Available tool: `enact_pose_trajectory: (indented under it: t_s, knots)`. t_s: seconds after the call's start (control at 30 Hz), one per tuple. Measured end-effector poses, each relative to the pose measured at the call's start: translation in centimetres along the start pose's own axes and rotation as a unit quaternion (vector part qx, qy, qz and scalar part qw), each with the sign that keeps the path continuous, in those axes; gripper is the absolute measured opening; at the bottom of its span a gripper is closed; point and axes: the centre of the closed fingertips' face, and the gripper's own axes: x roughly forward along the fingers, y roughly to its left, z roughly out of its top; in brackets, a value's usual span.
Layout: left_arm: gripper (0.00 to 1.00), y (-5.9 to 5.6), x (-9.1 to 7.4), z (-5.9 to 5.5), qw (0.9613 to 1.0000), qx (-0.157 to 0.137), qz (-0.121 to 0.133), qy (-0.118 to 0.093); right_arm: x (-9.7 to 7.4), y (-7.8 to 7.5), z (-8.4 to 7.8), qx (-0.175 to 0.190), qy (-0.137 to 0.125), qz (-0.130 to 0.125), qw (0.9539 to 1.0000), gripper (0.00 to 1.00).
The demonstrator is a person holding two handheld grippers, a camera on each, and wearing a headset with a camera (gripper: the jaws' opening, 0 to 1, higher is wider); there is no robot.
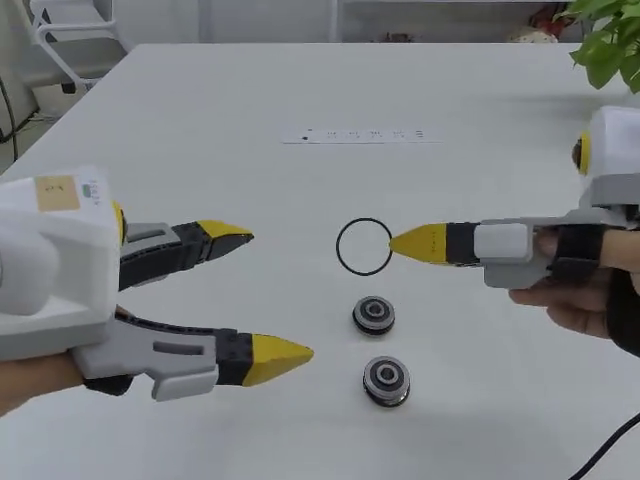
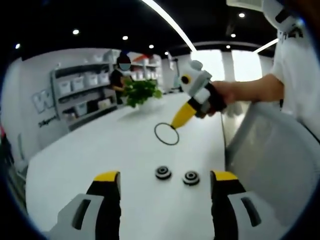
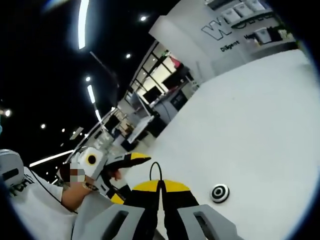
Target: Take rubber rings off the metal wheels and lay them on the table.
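In the head view, the right gripper (image 1: 395,243) reaches in from the right. Its fingers are pressed together on the edge of one black rubber ring (image 1: 339,247). The ring is free of any wheel and sits over the bare white counter (image 1: 200,120) (whether it rests flat there or hangs just above, I cannot tell). Near it, toward the person, stand the farther wheel (image 1: 374,315) and the nearer wheel (image 1: 386,381). They are apart from each other, and each has a dark band round its rim. The left gripper (image 1: 270,295) hovers at the left with its fingers spread wide, holding nothing.

In the left gripper view, its own fingers rise spread. The two wheels lie side by side between them, and beyond is the ring, pinched at the other gripper's yellow tip.

In the right gripper view, the fingers are closed and the ring rises thin and edge-on from their tips. One wheel lies to the right.

By my reading, one ring is off and about to be laid down. The dark bands suggest rubber remains on the wheels (which wheel gave up this ring I cannot say), so most of the job is left.
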Motion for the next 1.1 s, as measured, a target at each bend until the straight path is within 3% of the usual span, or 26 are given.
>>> enact_pose_trajectory:
  t_s: [0.17,0.33,0.4,0.47,0.67,0.8,1.1]
  knots:
    - [0.77,0.4,-1.1,-1.2,0.9998,-0.011,0.010,0.012,2.4,0.5,-0.5,-0.042,0.030,0.006,0.9986,0.00]
    - [0.77,0.4,-1.5,-1.9,0.9994,-0.023,0.017,0.018,4.3,0.8,-1.1,-0.050,0.049,0.012,0.9975,0.00]
    - [0.77,0.4,-1.5,-2.1,0.9993,-0.026,0.018,0.020,5.0,0.2,-1.9,-0.054,0.064,-0.001,0.9965,0.00]
    - [0.77,0.3,-1.4,-2.3,0.9993,-0.026,0.016,0.023,5.3,-0.5,-2.9,-0.051,0.082,-0.015,0.9953,0.00]
    - [0.76,-0.5,-0.8,-3.6,0.9985,-0.026,0.002,0.049,5.9,-1.7,-6.9,-0.026,0.127,-0.020,0.9914,0.00]
    - [0.77,-1.4,-0.5,-4.9,0.9966,-0.023,-0.017,0.077,6.2,-2.4,-8.1,-0.019,0.146,-0.030,0.9887,0.00]
    - [0.83,-2.0,-0.4,-6.1,0.9942,-0.033,-0.032,0.097,6.5,-3.4,-10.4,-0.009,0.182,-0.045,0.9823,0.00]
